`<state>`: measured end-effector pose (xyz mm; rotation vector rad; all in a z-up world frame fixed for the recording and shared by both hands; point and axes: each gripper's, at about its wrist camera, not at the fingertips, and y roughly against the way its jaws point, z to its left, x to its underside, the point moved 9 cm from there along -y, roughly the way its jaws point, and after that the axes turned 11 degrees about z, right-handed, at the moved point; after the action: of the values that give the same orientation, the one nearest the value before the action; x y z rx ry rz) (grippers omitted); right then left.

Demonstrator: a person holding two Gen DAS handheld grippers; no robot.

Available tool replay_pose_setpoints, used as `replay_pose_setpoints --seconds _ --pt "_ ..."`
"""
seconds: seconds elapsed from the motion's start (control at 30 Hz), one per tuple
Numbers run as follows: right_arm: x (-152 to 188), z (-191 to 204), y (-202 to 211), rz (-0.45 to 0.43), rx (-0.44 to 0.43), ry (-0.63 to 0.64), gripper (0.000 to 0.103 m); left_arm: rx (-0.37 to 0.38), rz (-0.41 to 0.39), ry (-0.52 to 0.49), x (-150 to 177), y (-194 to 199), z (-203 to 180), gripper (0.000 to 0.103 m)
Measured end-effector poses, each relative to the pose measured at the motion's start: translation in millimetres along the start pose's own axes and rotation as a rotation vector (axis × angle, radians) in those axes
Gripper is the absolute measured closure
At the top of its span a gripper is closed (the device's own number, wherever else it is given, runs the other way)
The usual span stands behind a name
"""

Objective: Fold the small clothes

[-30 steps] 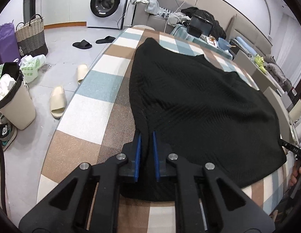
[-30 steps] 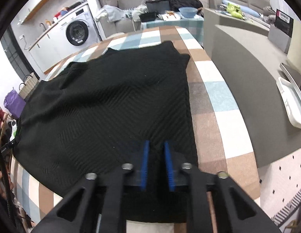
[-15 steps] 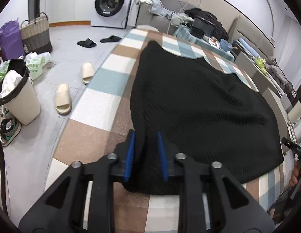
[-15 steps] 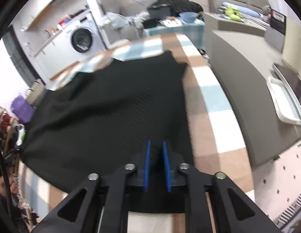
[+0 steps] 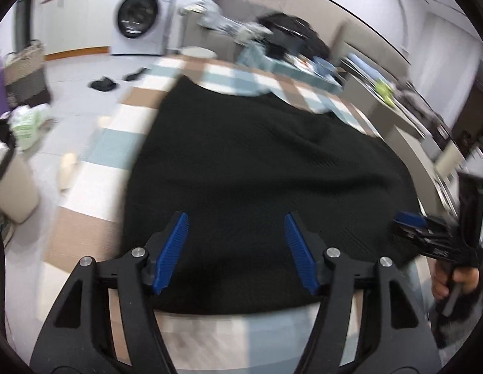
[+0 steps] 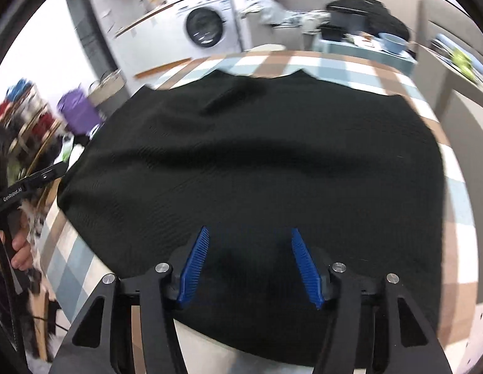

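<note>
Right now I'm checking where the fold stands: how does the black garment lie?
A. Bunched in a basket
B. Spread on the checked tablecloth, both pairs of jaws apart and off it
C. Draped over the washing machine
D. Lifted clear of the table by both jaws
B: the black garment lies spread on the checked tablecloth, and both the left gripper and right gripper have opening jaws that pinch no cloth.

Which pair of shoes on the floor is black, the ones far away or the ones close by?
The far pair, lying on the floor towards the washing machine, is black. The slipper beside the checked tablecloth is pale cream.
</note>
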<state>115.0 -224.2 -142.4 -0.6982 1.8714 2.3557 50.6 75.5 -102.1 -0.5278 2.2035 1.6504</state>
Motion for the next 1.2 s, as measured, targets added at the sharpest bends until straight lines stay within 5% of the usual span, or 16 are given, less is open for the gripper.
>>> replay_pose_setpoints --seconds 0.13,0.27,0.4,0.5,0.83,0.9,1.0,1.07,1.13,1.2 --pt "3 8 -13 0.028 0.036 0.05 0.048 0.006 0.077 -0.096 16 -32 -37 0.041" --pt "10 4 -15 0.014 0.111 0.077 0.077 -0.072 0.091 -0.196 25 -49 -57 0.042" --pt "14 -1 -10 0.001 0.099 0.082 0.085 -0.136 0.069 -0.253 27 -52 -62 0.095" --pt "14 3 -6 -0.008 0.088 0.083 0.096 -0.084 0.076 -0.224 28 -46 -59 0.103" --pt "34 1 8 0.039 0.008 0.083 0.101 -0.057 0.113 -0.251 43 -28 -52 0.103" --pt "35 1 11 0.032 0.01 0.087 0.098 -0.044 0.099 -0.226 40 -24 -50 0.103" --pt "26 -2 25 -0.034 -0.025 0.046 0.079 0.008 0.063 -0.183 32 -12 -49 0.101" --pt "17 -9 30 -0.073 -0.026 -0.001 0.072 0.032 0.036 -0.159 23 -8 -49 0.093" --pt "7 -17 27 -0.084 -0.007 -0.053 0.072 0.026 0.016 -0.137 14 -9 -50 0.071" --pt "-4 -21 21 -0.082 0.011 -0.09 0.072 0.031 0.004 -0.117 5 -16 -52 0.059"
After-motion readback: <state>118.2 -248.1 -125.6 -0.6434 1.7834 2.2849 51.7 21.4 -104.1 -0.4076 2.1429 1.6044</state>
